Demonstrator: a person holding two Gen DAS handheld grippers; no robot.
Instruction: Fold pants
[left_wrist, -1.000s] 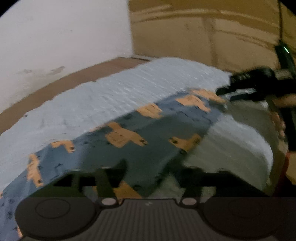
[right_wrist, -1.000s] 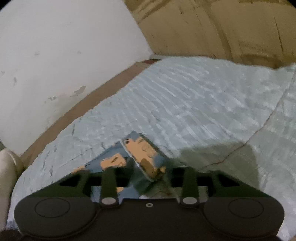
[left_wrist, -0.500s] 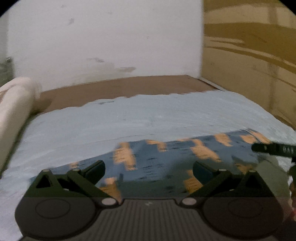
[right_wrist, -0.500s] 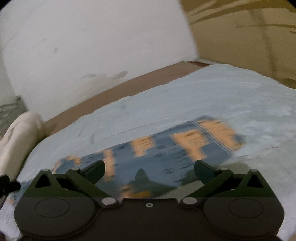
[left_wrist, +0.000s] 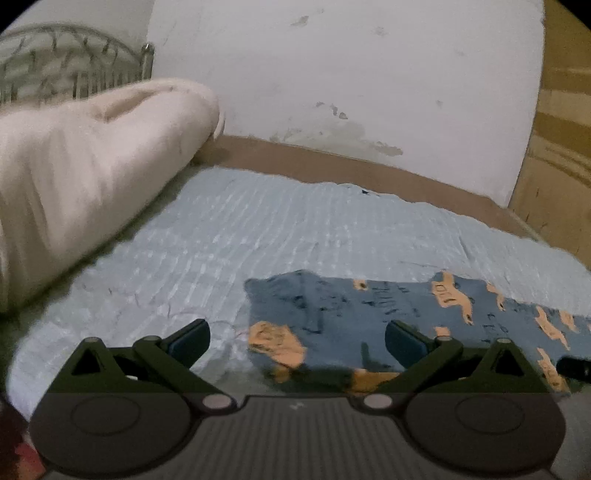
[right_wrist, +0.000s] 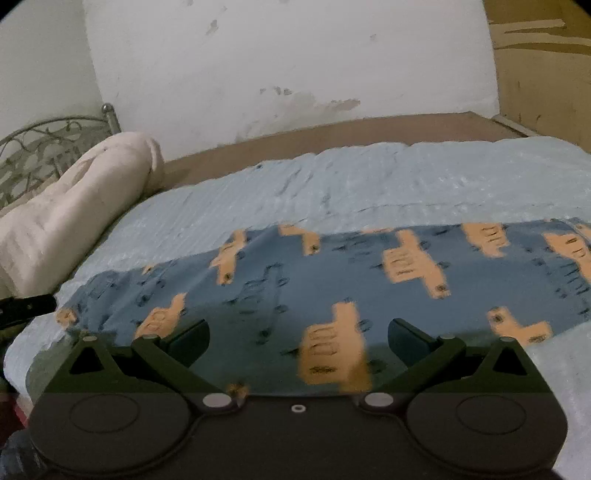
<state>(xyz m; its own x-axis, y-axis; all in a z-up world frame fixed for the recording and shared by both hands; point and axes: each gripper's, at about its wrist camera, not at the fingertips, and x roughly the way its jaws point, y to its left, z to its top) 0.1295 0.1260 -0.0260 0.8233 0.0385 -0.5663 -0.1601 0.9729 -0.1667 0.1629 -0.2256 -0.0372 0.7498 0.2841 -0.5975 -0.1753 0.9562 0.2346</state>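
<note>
We note both the left claw (left_wrist: 297, 338) and right claw (right_wrist: 299, 334) spread and empty over the blue printed pants (right_wrist: 332, 288) lying flat on the bed's quilt (right_wrist: 332, 184); regrasping one layer only risks a skewed fold.

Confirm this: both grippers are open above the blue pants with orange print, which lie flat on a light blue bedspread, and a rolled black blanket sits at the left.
One detail is wrong: the rolled blanket is cream-white, not black, as the left wrist view shows. The rest holds: the left gripper and right gripper have open jaws above the blue pants with orange print, flat on the light blue bedspread.
</note>
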